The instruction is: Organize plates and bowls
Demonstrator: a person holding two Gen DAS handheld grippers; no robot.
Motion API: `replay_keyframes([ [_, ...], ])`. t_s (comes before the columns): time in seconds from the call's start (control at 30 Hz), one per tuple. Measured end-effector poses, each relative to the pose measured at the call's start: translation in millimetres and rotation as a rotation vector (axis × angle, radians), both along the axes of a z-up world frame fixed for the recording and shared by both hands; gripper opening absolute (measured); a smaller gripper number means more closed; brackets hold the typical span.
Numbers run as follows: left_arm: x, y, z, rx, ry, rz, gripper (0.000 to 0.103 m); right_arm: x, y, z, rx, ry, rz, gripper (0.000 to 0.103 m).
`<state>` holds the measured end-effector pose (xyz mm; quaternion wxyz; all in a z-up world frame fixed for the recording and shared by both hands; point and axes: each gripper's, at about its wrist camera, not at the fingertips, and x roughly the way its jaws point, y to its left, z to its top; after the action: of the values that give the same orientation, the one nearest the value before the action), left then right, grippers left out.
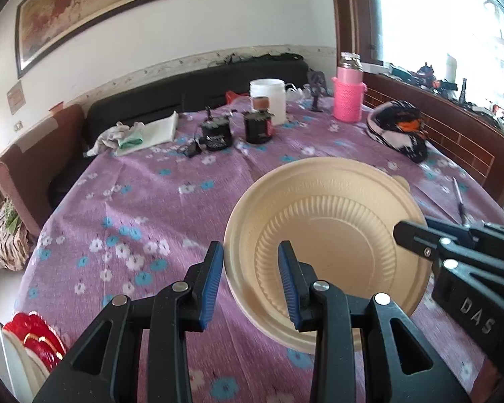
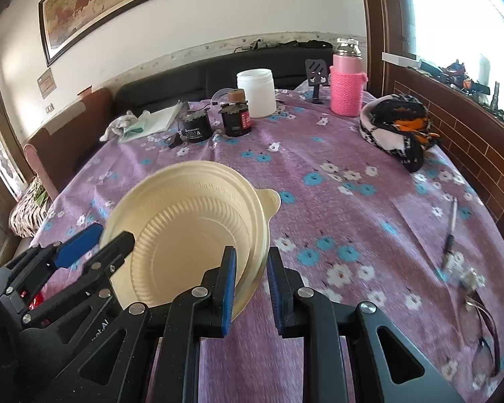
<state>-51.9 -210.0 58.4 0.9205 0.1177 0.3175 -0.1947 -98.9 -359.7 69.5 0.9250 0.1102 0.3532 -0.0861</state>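
A cream disposable bowl (image 1: 336, 235) with a small tab on its far rim hangs tilted above the purple flowered tablecloth (image 1: 144, 208). My left gripper (image 1: 252, 268) is shut on its left rim, one blue pad outside and one inside. In the right wrist view my right gripper (image 2: 252, 268) pinches the right rim of the same bowl (image 2: 191, 221). The left gripper (image 2: 97, 241) shows there at the far left edge of the bowl. The inside of the bowl is ribbed and holds nothing.
Red and white plates (image 1: 33, 339) sit stacked at the near left table edge. At the back stand two dark jars (image 1: 238, 131), a white tub (image 1: 268, 97) and a pink bottle (image 1: 347, 97). A patterned cloth bundle (image 2: 396, 127), a pen (image 2: 450, 228) and glasses (image 2: 484, 329) lie at the right.
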Motion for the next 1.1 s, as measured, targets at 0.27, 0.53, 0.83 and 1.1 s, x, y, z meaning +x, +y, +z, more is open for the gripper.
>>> replay_keyframes([
  [0.27,-30.3,15.0,-2.3,0.001,0.003,-0.004,0.032,-30.5,12.2,0.3,-0.010,0.004,0.022,0.020],
  [0.53,-43.7,29.0,-5.4,0.008,-0.003,0.013,0.032,-42.6,31.2,-1.1,-0.048,0.005,0.048,0.020],
  [0.83,-49.8,40.9,-3.0,-0.009,-0.008,0.028,0.032,-46.7,44.1,1.4,-0.071,0.004,0.063,0.020],
  [1.1,-55.5,51.7,0.7,-0.026,-0.015,0.040,0.032,-49.1,53.5,5.1,-0.083,-0.001,0.073,0.020],
])
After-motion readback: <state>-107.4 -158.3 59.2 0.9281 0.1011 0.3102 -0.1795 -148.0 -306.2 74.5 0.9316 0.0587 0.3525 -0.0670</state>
